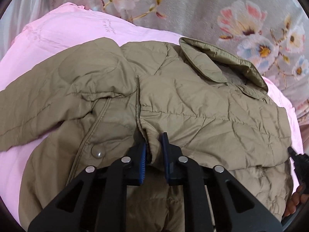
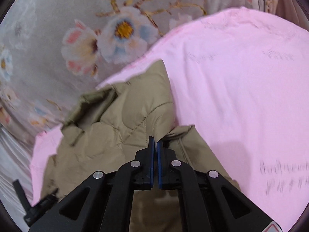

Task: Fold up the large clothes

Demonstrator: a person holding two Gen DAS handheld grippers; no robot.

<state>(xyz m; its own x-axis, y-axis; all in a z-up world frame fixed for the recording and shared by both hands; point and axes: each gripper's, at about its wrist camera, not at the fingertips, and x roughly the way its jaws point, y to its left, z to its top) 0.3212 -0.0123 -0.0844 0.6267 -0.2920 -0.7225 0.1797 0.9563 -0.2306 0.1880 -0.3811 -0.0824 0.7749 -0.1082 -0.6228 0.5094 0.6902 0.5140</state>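
1. The left tool (image 1: 154, 145) pointed downward at a quilted khaki jacket (image 1: 193, 100). Its two black fingers with blue pads (image 1: 143, 154) were drawn nearly together and pinched a raised fold of the jacket's front edge between them.

2. Just left of that pinch, a round snap button (image 1: 98, 152) sat on the jacket's placket.

3. In the left wrist view the jacket lay spread out and rumpled, one sleeve (image 1: 38, 116) reaching to the left and the collar (image 1: 222, 61) turned up at the upper right.

4. The right tool (image 2: 155, 141) had its blue pads all but touching, with only a thin gap showing. Its tips sat at a ridge of jacket fabric; whether cloth was caught between them cannot be told from this blurred view.

5. The right tool's tip also showed at the right edge of the left wrist view, beside the jacket's hem, with fingers of a hand (image 1: 295, 201) below it.

6. The jacket rested on a pink sheet (image 1: 67, 31) with faint printed lettering. In the right wrist view this pink cloth filled the right side and a flap of it overlapped the jacket's upper edge.

7. Beneath and beyond lay a grey bedspread (image 1: 202, 5) printed with large pink, white and blue flowers, seen in both views.
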